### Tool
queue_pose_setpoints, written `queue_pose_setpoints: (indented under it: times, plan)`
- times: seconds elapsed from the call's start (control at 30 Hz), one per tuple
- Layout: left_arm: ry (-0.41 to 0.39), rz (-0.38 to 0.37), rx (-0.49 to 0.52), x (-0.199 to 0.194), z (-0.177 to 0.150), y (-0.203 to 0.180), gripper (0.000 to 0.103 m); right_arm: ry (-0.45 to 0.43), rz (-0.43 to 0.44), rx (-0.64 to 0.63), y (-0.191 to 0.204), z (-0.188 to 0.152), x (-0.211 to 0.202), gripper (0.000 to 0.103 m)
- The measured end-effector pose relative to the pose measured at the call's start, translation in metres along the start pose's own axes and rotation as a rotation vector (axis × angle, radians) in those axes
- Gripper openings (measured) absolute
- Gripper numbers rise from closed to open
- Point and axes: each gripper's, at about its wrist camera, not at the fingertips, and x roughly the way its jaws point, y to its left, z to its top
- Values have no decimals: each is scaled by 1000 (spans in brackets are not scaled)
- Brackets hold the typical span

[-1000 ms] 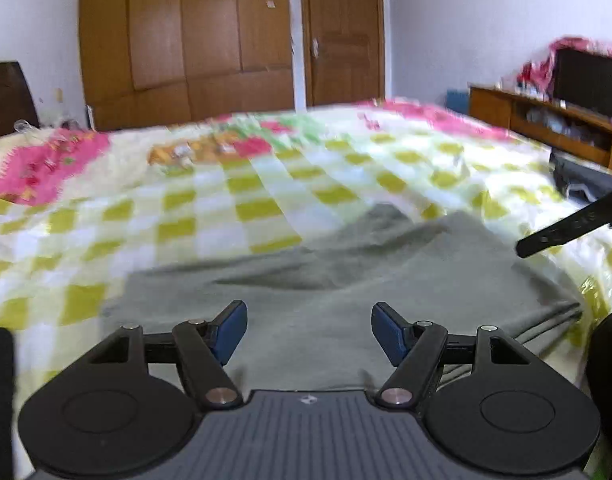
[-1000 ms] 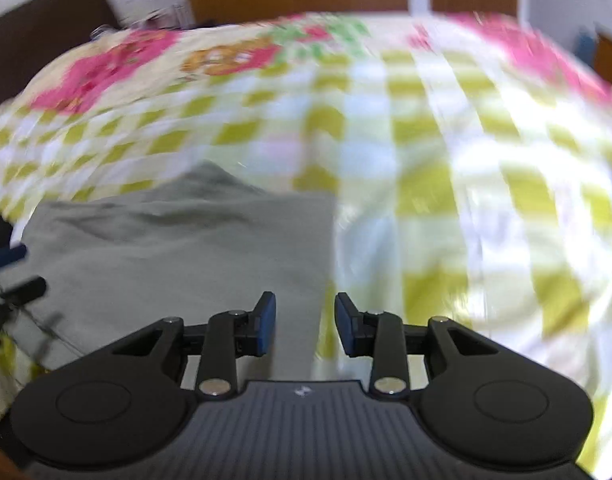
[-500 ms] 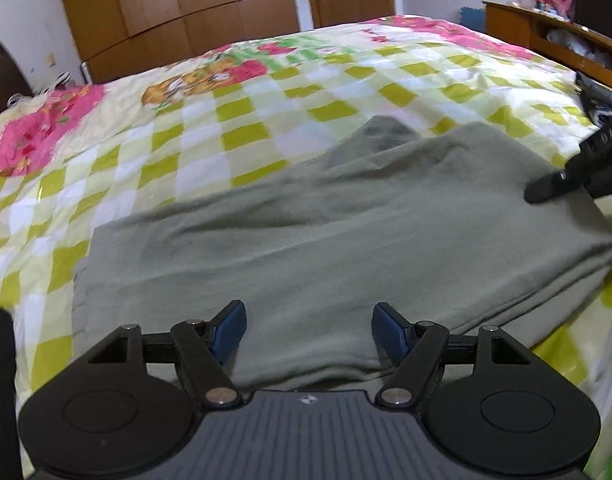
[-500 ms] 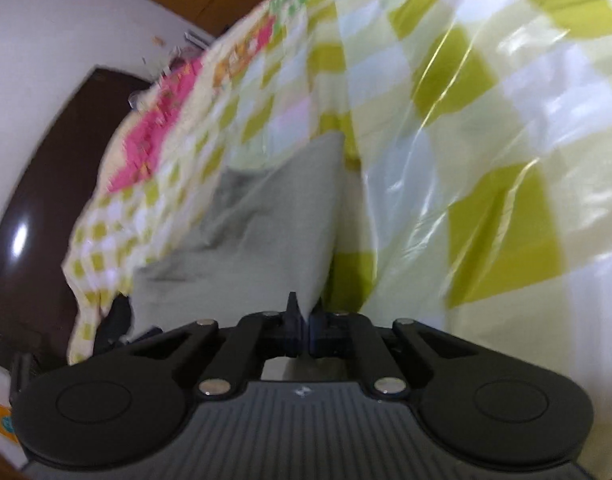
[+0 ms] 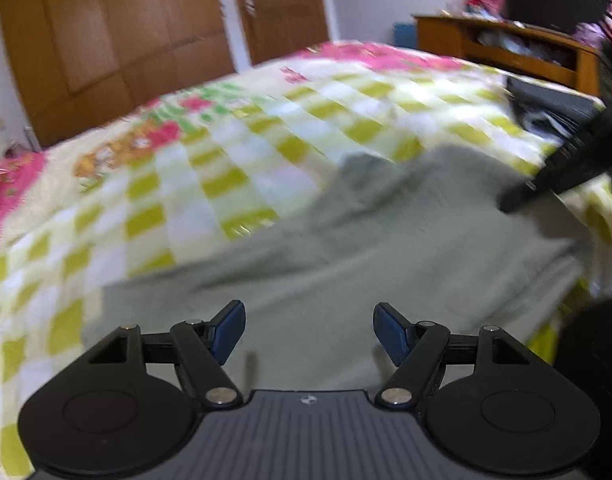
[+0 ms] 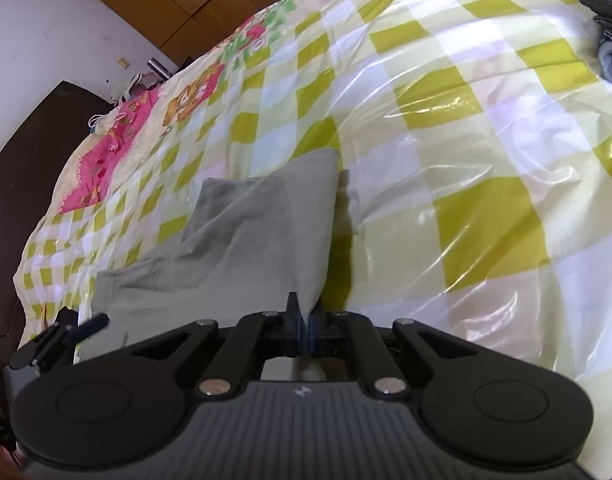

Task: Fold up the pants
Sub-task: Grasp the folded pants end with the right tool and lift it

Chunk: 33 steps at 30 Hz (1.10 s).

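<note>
Grey-green pants (image 5: 346, 264) lie folded flat across the near part of the bed. My left gripper (image 5: 308, 330) hovers just above their near edge, open, its blue pads wide apart with nothing between them. In the right wrist view the same pants (image 6: 262, 240) rise in a taut ridge toward my right gripper (image 6: 304, 324), which is shut on their right edge. That right gripper's black fingers (image 5: 546, 184) show at the right of the left wrist view, over the pants' far right corner. The left gripper's fingertips (image 6: 82, 326) appear at the left edge of the right wrist view.
The bed is covered by a yellow-and-white checked sheet (image 6: 486, 140) with pink floral patches. Dark folded clothes (image 6: 606, 20) lie at the bed's right side. A wooden wardrobe (image 5: 118, 40), a door and a low wooden cabinet (image 5: 506, 48) line the walls.
My right gripper has shut on the pants' right edge and lifted it. The left gripper stayed open and tilted up again, its view now blurred by motion.
</note>
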Motion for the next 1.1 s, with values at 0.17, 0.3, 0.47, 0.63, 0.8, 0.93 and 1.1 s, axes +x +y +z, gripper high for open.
queue_pose_setpoints:
  times: [0.17,0.3,0.47,0.63,0.8,0.93,1.1]
  plan:
    - [-25,70,-67,22,1,11,82,2,-11,18,-1,-1,1,4]
    - [-66,81,-76,31,19,11,82,8,-18,20,0,-1,-2,5]
    - [13,209,18,81,30,0,83,4,-20,40,-1,0,0,5]
    - [16,200,-20,80,26,1,83,3,-8,45,-5,0,-2,5]
    - [42,182,34,53,11,-12,83,-8,16,62,-10,0,-5,5]
    - [31,219,111,29,-8,-31,83,-23,25,64,-7,0,-6,5]
    - [75,171,117,25,-13,-45,84,-36,32,67,-4,2,-12,5]
